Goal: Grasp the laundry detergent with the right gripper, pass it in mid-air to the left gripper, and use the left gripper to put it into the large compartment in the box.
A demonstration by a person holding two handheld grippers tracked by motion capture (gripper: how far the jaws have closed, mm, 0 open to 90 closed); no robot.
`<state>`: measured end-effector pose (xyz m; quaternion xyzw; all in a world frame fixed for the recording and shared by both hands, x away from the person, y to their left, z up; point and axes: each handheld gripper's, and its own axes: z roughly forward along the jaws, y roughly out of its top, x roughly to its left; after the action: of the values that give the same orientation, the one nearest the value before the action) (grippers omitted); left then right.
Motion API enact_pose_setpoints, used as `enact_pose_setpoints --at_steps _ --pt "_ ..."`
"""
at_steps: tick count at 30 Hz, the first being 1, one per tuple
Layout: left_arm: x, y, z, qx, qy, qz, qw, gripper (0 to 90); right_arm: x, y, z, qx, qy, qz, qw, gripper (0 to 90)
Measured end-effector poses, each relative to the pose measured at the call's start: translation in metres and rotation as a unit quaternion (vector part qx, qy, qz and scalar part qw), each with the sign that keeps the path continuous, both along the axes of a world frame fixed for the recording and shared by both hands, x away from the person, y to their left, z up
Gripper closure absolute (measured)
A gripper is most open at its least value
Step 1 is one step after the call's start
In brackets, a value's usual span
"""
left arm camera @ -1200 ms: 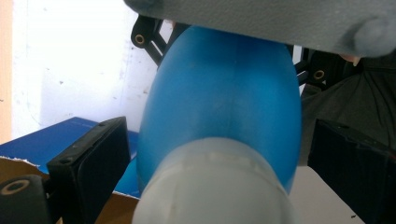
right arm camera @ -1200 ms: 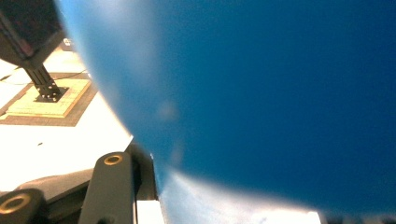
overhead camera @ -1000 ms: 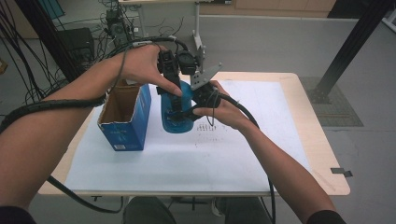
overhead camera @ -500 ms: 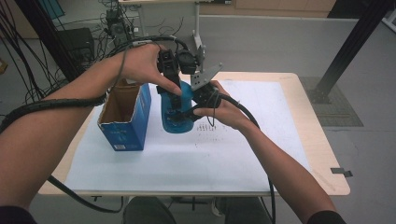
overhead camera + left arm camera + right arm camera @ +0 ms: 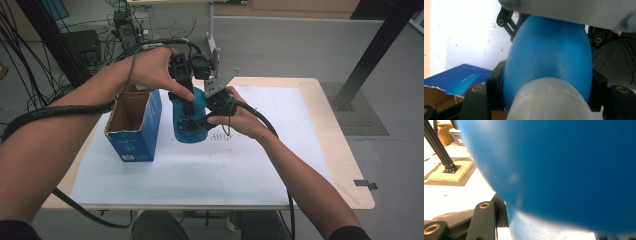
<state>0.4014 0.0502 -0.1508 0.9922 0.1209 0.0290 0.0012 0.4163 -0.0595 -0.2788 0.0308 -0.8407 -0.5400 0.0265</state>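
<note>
White paper is covering the worktop [image 5: 280, 165], and a blue bottle [image 5: 189, 122] is standing near its far left corner, just beside an open blue box [image 5: 134, 125]. The left gripper [image 5: 186, 102] has just been closing its jaws onto the bottle's rounded body; the right gripper [image 5: 202, 120] is clamping it too. Opposing pulls could be making the smooth, curved bottle squirt free or tip toward the box.

Even, soft indoor light fills the high view; the white counter [image 5: 260, 165] reads bright, with faint shadows beneath the forearms toward 6 o'clock. In the left gripper view the blue bottle [image 5: 549, 57] sits too close and blurs, and the counter glares at 10 o'clock. In the right gripper view the bottle is a soft smear.
</note>
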Motion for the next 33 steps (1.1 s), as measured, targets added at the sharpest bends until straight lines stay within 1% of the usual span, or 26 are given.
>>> enact_pose_setpoints --at_steps 4,11,22,33 --pt "0.0002 0.0003 0.0001 -0.001 -0.001 -0.001 1.0000 36.1 0.0000 0.0002 -0.0002 0.001 0.000 0.000 1.0000 43.5" --pt "-0.0002 -0.0020 -0.0008 0.007 -0.003 -0.006 1.0000 36.6 0.0003 -0.0001 -0.0009 0.000 -0.001 -0.001 1.0000 43.4" --pt "-0.0005 -0.0044 -0.0009 0.013 -0.005 -0.004 0.9999 36.5 0.0003 -0.0010 -0.0016 0.001 -0.001 -0.004 1.0000 43.3" --pt "0.0004 -0.0055 -0.0009 0.012 -0.009 -0.006 0.9999 36.6 0.0013 -0.0019 -0.0017 0.001 0.000 -0.007 1.0000 43.1"
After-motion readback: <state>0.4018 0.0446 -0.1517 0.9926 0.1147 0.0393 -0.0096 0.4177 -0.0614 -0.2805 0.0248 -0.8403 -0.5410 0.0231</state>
